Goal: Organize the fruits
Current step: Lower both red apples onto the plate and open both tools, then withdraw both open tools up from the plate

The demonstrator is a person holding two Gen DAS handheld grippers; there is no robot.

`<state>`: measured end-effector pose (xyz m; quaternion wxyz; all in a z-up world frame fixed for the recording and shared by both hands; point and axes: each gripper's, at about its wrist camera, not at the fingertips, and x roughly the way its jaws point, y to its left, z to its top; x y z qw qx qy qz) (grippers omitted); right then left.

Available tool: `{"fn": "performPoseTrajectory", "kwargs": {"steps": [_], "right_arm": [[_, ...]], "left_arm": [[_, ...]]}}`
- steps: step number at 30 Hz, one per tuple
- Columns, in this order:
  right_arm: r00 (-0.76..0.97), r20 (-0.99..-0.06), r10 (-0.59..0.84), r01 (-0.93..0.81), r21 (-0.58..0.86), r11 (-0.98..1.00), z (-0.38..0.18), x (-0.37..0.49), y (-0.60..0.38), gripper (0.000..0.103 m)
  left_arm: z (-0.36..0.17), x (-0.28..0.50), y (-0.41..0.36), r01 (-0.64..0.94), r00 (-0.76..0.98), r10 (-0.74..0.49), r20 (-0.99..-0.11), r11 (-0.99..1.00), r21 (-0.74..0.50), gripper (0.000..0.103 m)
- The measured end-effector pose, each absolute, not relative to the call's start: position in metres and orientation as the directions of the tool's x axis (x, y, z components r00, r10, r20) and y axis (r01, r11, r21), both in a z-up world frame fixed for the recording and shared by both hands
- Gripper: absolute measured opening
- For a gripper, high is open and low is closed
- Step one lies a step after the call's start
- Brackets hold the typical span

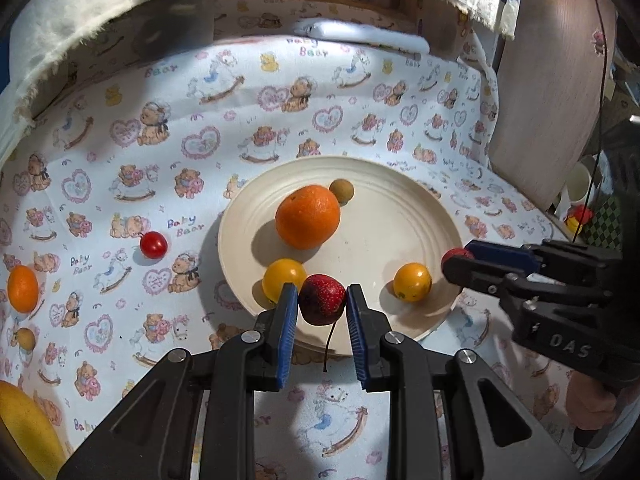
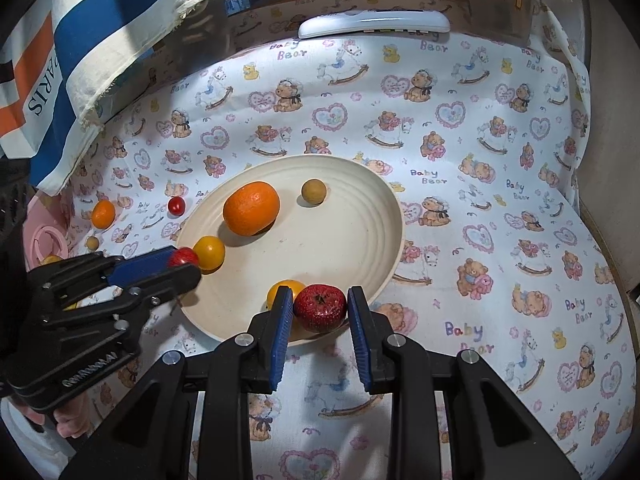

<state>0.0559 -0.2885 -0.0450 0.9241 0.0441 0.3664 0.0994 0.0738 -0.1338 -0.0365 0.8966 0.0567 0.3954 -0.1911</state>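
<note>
The left gripper (image 1: pixel 322 300) is squeezing a dark red fruit with a thin stem (image 1: pixel 322 299). The stem hangs straight down toward 6 o'clock, so the fruit's long way is up and down. It hangs over the plate (image 1: pixel 368 184) at its 6 o'clock rim. The right gripper (image 2: pixel 320 307) pinches a red bumpy fruit (image 2: pixel 320 307) over its own near rim. I think both are being put on the plate. Next, lower and let go gently. A cherry tomato (image 1: pixel 153 245) waits at 9 o'clock on the cloth (image 1: pixel 256 128).
</note>
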Motion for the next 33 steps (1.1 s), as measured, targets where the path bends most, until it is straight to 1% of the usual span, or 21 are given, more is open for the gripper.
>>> {"fn": "performPoseTrajectory", "kwargs": {"steps": [4, 11, 13, 15, 16, 18, 20, 25, 26, 28, 30, 31, 33], "right_arm": [[0.712, -0.668, 0.216, -0.151, 0.155, 0.976, -0.045, 0.056, -0.289, 0.029], [0.711, -0.668, 0.217, -0.152, 0.155, 0.976, -0.045, 0.056, -0.289, 0.029], [0.71, -0.668, 0.221, -0.154, 0.159, 0.975, -0.046, 0.055, -0.289, 0.029], [0.71, -0.667, 0.228, -0.159, 0.163, 0.974, -0.046, 0.055, -0.289, 0.029], [0.712, -0.663, 0.232, -0.162, 0.166, 0.973, -0.046, 0.054, -0.289, 0.03], [0.717, -0.655, 0.238, -0.165, 0.173, 0.971, -0.044, 0.053, -0.29, 0.033], [0.732, -0.637, 0.24, -0.164, 0.178, 0.97, -0.042, 0.05, -0.291, 0.043], [0.768, -0.593, 0.242, -0.167, 0.179, 0.969, -0.033, 0.043, -0.293, 0.048], [0.774, -0.585, 0.242, -0.168, 0.179, 0.969, -0.032, 0.042, -0.293, 0.05], [0.791, -0.568, 0.227, -0.162, 0.164, 0.973, -0.03, 0.04, -0.292, 0.051], [0.807, -0.551, 0.212, -0.154, 0.149, 0.977, -0.029, 0.039, -0.291, 0.056], [0.82, -0.535, 0.201, -0.145, 0.145, 0.979, -0.028, 0.037, -0.291, 0.061], [0.842, -0.508, 0.181, -0.129, 0.135, 0.982, -0.026, 0.035, -0.293, 0.063]], "left_arm": [[-0.039, 0.071, -0.135, 0.385, 0.624, -0.281, -0.729, 0.923, -0.027, 0.024], [-0.04, 0.069, -0.13, 0.379, 0.629, -0.278, -0.726, 0.925, -0.026, 0.024], [-0.041, 0.069, -0.13, 0.379, 0.626, -0.271, -0.731, 0.925, -0.018, 0.03], [-0.039, 0.066, -0.127, 0.368, 0.64, -0.27, -0.72, 0.93, -0.021, 0.048], [-0.038, 0.064, -0.125, 0.364, 0.648, -0.272, -0.712, 0.931, -0.024, 0.05], [-0.036, 0.062, -0.123, 0.367, 0.655, -0.276, -0.703, 0.93, -0.023, 0.051], [-0.033, 0.059, -0.119, 0.36, 0.668, -0.272, -0.692, 0.933, -0.019, 0.052], [-0.028, 0.049, -0.107, 0.341, 0.714, -0.266, -0.647, 0.94, -0.01, 0.058], [-0.027, 0.047, -0.104, 0.335, 0.73, -0.263, -0.631, 0.942, -0.005, 0.06], [-0.025, 0.042, -0.098, 0.32, 0.763, -0.261, -0.591, 0.947, -0.005, 0.065], [-0.023, 0.038, -0.092, 0.31, 0.789, -0.269, -0.553, 0.951, -0.021, 0.07], [-0.022, 0.037, -0.089, 0.306, 0.797, -0.276, -0.536, 0.951, -0.035, 0.072], [-0.017, 0.034, -0.083, 0.297, 0.82, -0.286, -0.495, 0.953, -0.059, 0.082]]}}
